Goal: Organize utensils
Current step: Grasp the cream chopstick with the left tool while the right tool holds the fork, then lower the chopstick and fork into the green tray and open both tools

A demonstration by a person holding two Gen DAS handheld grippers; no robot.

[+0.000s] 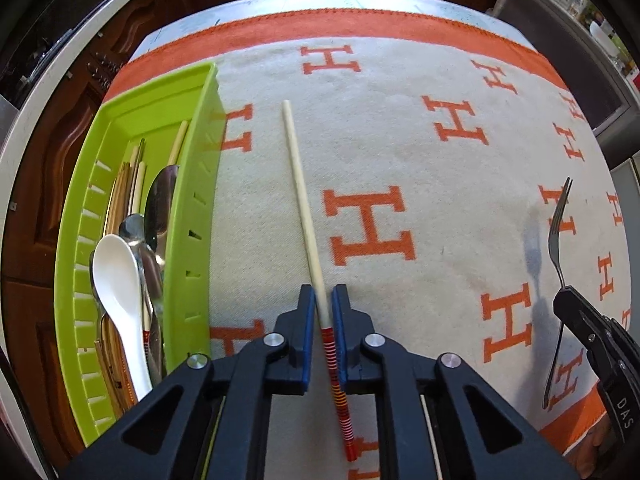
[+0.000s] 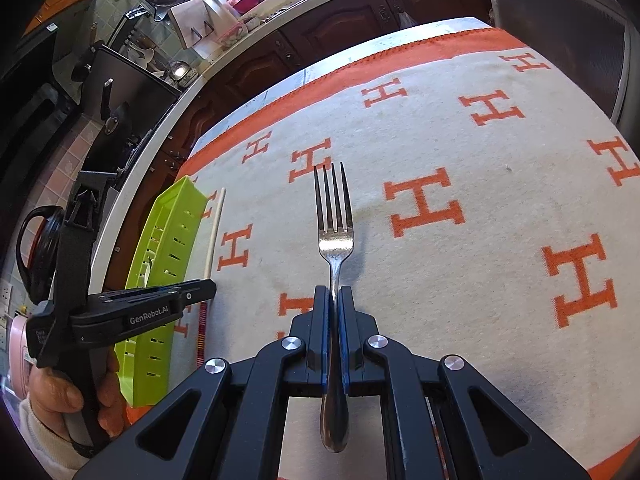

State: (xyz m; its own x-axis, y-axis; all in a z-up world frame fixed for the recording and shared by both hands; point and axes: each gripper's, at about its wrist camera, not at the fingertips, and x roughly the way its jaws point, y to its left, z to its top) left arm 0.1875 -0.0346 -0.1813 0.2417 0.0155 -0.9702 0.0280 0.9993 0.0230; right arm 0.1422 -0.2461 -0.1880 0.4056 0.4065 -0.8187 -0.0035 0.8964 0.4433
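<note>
Two utensils are pinched: your left gripper (image 1: pixel 323 304) clamps the chopstick (image 1: pixel 298 196) beside the green tray (image 1: pixel 192 208), probably still touching cloth; your right gripper (image 2: pixel 333 300) holds the fork (image 2: pixel 335 236) aloft, ready for sorting.

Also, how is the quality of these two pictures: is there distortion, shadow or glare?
Left wrist view: strong fisheye bending, the blanket edge curves; sharp focus; the fork casts a soft grey shadow to its left on the cloth. Right wrist view: same barrel distortion, dark corners; bright glare on the fork's neck; a shadow lies right of the fork; the window at the top is overexposed.
</note>
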